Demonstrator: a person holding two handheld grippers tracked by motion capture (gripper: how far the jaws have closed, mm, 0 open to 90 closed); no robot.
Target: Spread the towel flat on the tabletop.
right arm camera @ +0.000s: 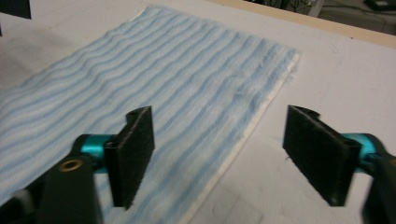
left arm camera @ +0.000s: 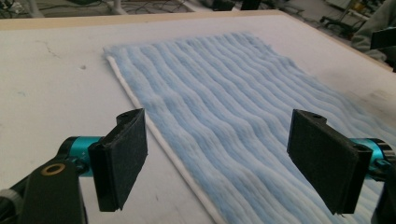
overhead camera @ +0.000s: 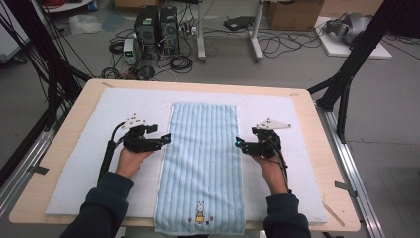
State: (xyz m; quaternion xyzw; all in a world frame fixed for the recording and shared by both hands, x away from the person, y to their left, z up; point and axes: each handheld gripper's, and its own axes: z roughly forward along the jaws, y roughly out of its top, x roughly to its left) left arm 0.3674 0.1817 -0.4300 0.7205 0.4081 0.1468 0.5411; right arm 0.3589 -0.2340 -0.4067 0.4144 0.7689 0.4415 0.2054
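Note:
A light blue ribbed towel (overhead camera: 203, 158) lies flat lengthwise on the white mat (overhead camera: 89, 148), with a small rabbit picture near its front hem. My left gripper (overhead camera: 167, 139) hovers at the towel's left edge, open, nothing between its pads. In the left gripper view the towel (left arm camera: 219, 98) and its white hem run between the wide-apart jaws of that gripper (left arm camera: 224, 163). My right gripper (overhead camera: 238, 143) hovers at the towel's right edge, also open and empty. In the right gripper view the towel (right arm camera: 173, 79) edge passes under the gap of the right gripper (right arm camera: 224, 158).
The white mat covers a light wooden table (overhead camera: 64, 134). Black frame posts (overhead camera: 346, 84) stand at the table's right and left sides. Computer towers (overhead camera: 156, 29), cables and boxes sit on the floor beyond the far edge.

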